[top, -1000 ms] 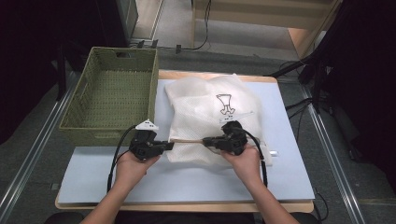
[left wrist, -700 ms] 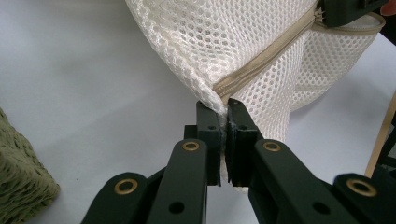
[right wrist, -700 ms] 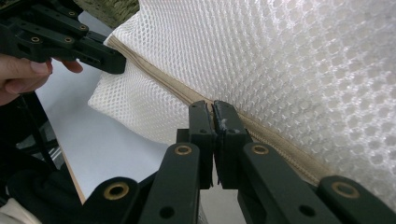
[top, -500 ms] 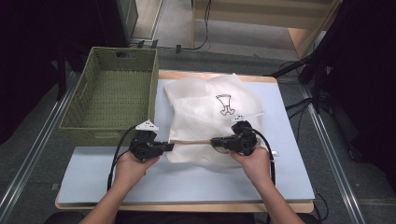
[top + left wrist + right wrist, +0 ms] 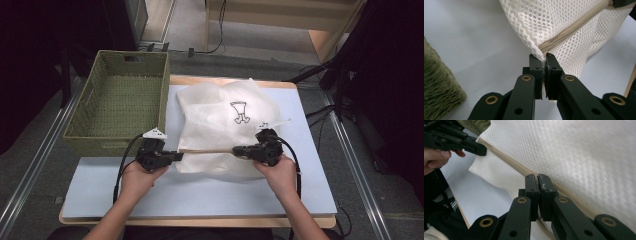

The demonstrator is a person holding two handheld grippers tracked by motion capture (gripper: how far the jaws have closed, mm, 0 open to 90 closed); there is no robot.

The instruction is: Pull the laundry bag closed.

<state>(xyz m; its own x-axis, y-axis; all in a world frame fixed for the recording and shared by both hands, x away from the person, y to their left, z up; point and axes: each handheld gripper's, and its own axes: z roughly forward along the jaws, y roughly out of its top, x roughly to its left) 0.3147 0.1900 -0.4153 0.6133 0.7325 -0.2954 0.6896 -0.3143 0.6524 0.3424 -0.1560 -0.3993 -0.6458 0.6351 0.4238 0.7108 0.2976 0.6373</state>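
1. White mesh bag [image 5: 225,115] lying mid-frame on the pale counter [image 5: 200,195], printed side up, with the tan zipper [image 5: 207,150] running along its near fold, between the two hands.
2. Left gripper [image 5: 179,156] at the bag's lower-left corner, fingers [image 5: 535,67] pressed together and pinching the mesh right where the zipper [image 5: 574,26] ends. Judged an anchor hold, keeping that corner from sliding off when the other end gets tugged.
3. Seen from the left gripper view [image 5: 543,56]: fabric bunched between the pads, the zipper line rising taut toward the upper right of the frame. Tension looking deliberate, a straight track for a slider.
4. Right gripper [image 5: 235,149] farther along the same seam, toward the right of the high view. Fingers [image 5: 546,187] clamped shut on the zipper line [image 5: 506,160]; probably on the pull tab, though hidden between the pads, so impossible to say for sure.
5. In the right gripper view [image 5: 538,177], aimed back down the zipper toward the other hand at upper left. Opposed grips, one holding and one pulling, by the look of it.
6. Green woven basket [image 5: 120,105] at the upper left, off the counter's left edge, clear of the bag. Likely the drop-off once the zipper work is done.
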